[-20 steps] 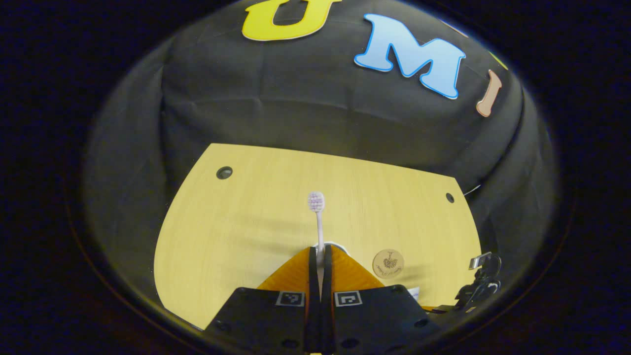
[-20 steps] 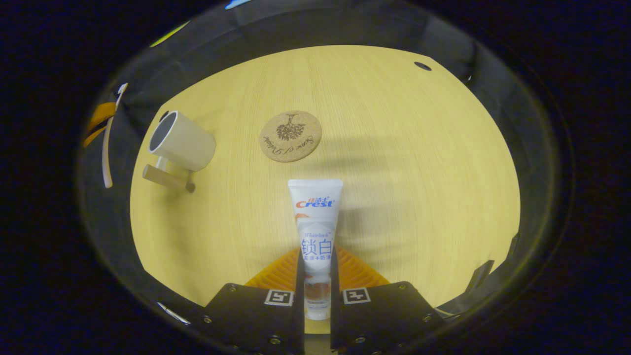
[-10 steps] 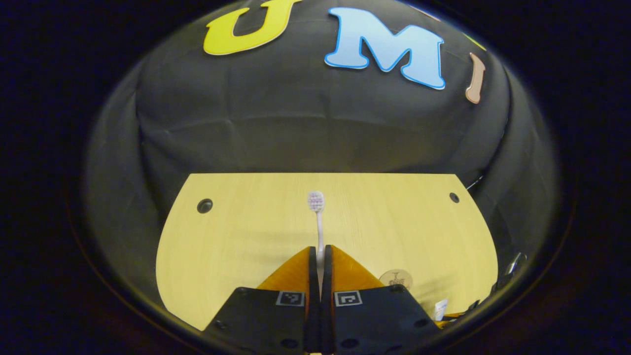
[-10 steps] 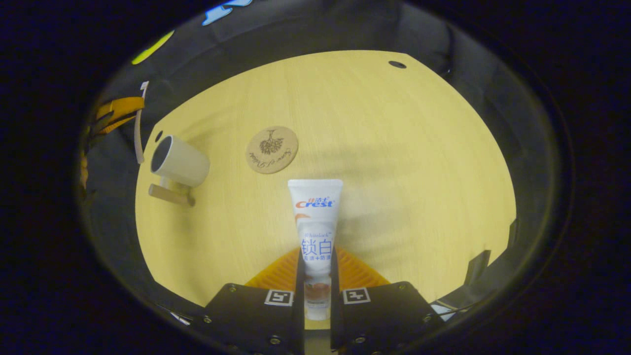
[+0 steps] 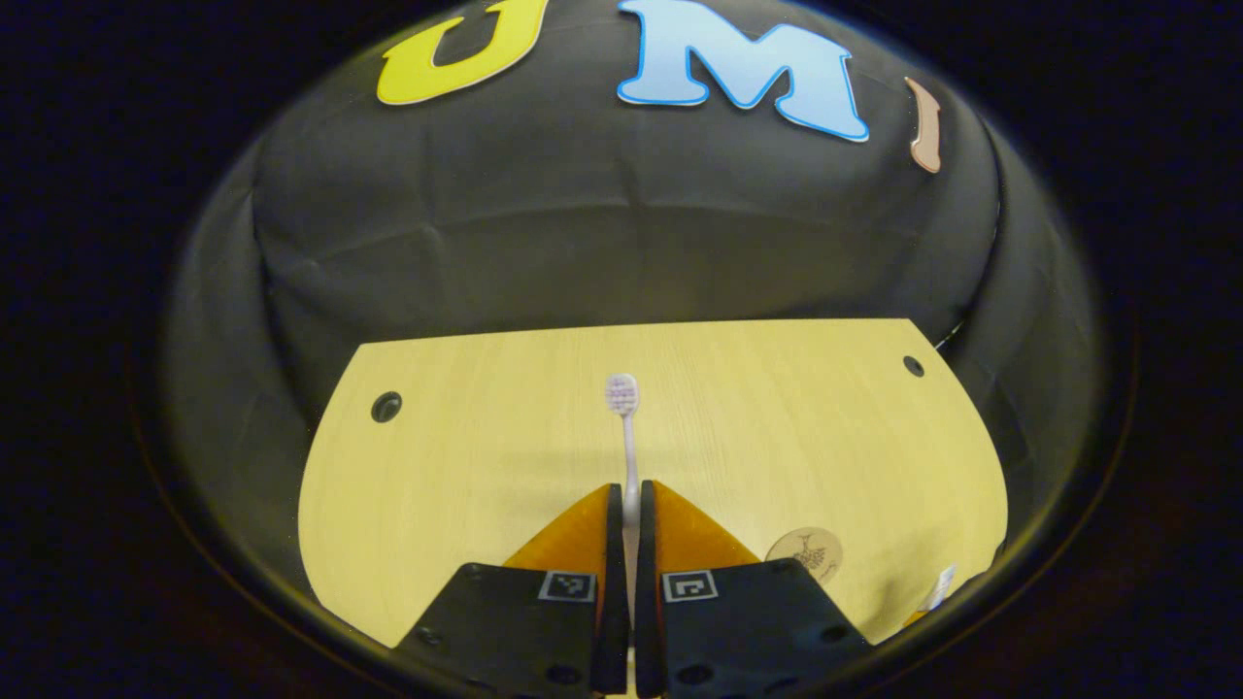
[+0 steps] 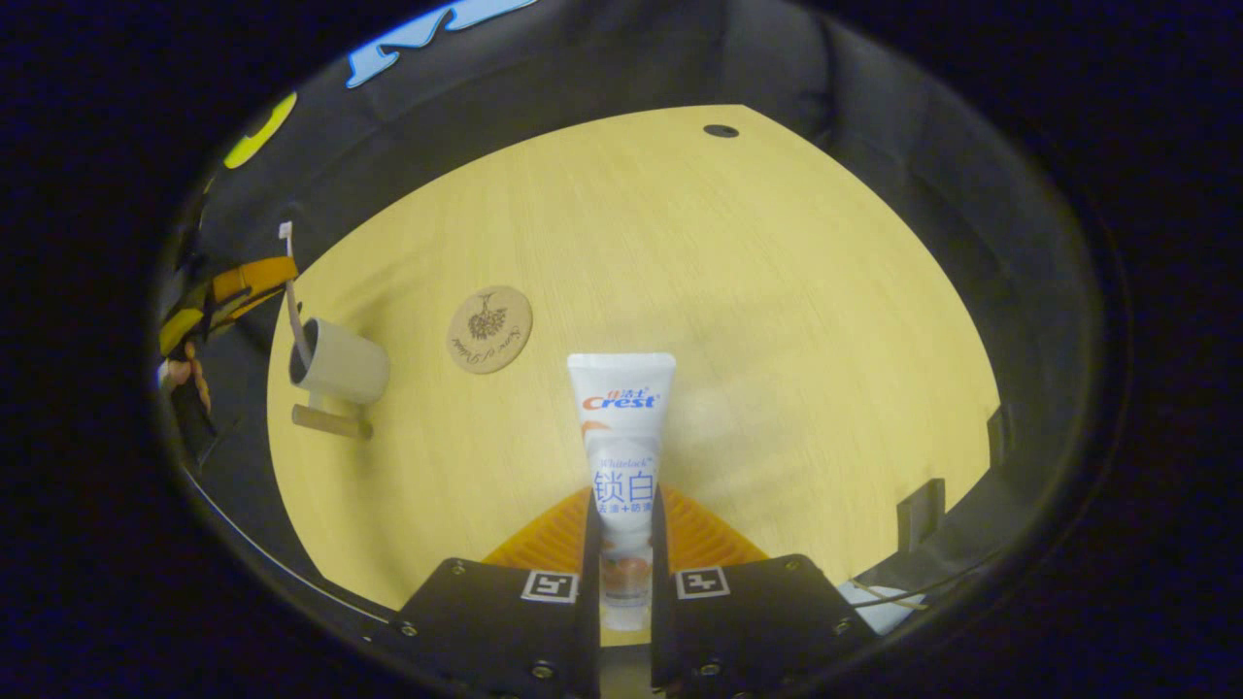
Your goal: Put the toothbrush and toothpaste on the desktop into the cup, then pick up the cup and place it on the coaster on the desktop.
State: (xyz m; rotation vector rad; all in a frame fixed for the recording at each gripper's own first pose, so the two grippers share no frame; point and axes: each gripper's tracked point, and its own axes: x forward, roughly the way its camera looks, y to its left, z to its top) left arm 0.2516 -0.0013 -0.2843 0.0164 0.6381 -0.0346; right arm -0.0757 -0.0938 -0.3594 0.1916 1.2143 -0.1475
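A pale wooden counter [image 6: 738,320] is seen against a black cloth wall. The left gripper [image 5: 628,505] is closed with its fingers [image 5: 583,534] pressed on the toothbrush [image 5: 624,417], whose bristled head is held above the counter. The right gripper [image 6: 626,510] is clamped with its fingers [image 6: 558,529] on the toothpaste [image 6: 621,427], held cap end inward. The cup [image 6: 340,362] is seen at the counter's left edge in the right gripper view, the coaster [image 6: 489,328] near it.
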